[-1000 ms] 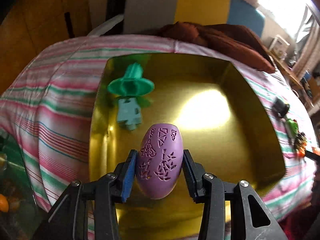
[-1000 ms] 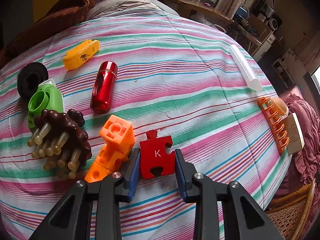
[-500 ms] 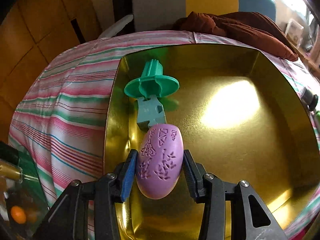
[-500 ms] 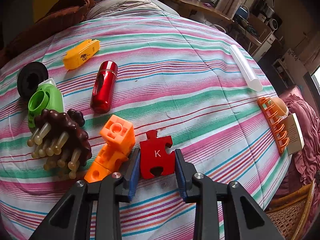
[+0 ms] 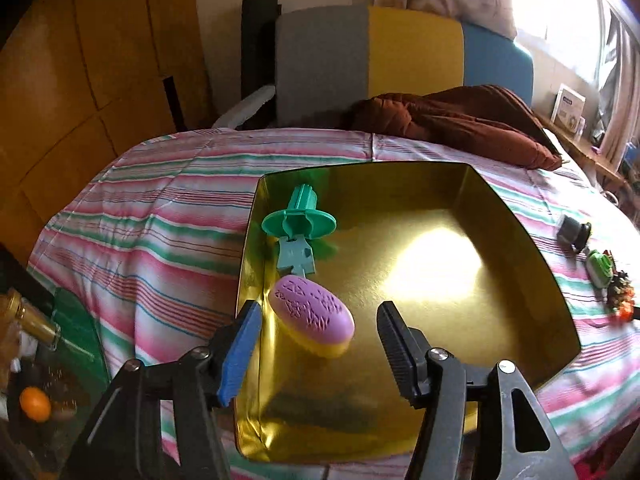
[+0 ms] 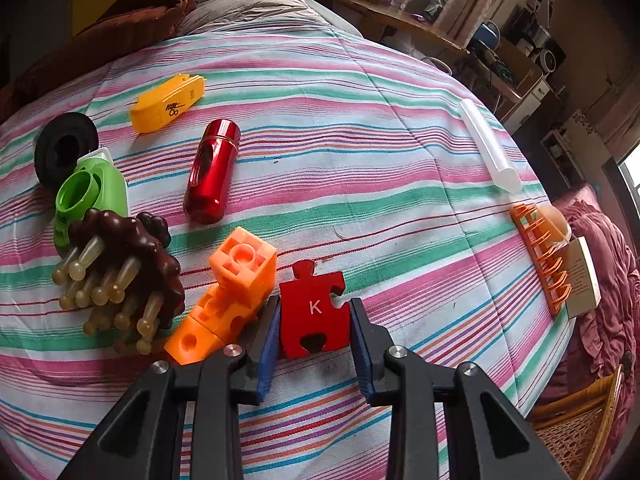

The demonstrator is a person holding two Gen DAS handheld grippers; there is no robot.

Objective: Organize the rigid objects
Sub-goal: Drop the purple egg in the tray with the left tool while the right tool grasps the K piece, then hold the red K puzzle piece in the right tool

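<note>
In the left wrist view my left gripper (image 5: pixel 320 344) is open above the near left part of a gold metal tray (image 5: pixel 520 248). A purple oval with cut-out patterns (image 5: pixel 312 316) lies in the tray between the jaws, free of them. A green flanged plastic piece (image 5: pixel 298 226) lies just beyond it in the tray. In the right wrist view my right gripper (image 6: pixel 314 330) is shut on a red puzzle piece marked K (image 6: pixel 314 310), which rests on the striped cloth (image 6: pixel 360 140).
Beside the right gripper lie an orange block toy (image 6: pixel 228 292), a brown spiked massager (image 6: pixel 120 264), a green container (image 6: pixel 88 196), a black disc (image 6: pixel 64 152), a red cylinder (image 6: pixel 212 172), a yellow case (image 6: pixel 168 98), a white tube (image 6: pixel 488 146) and an orange rack (image 6: pixel 540 256).
The left gripper opened and let go of the purple oval, which now lies tilted in the tray. The left view drew back and up. The right gripper has not moved.
</note>
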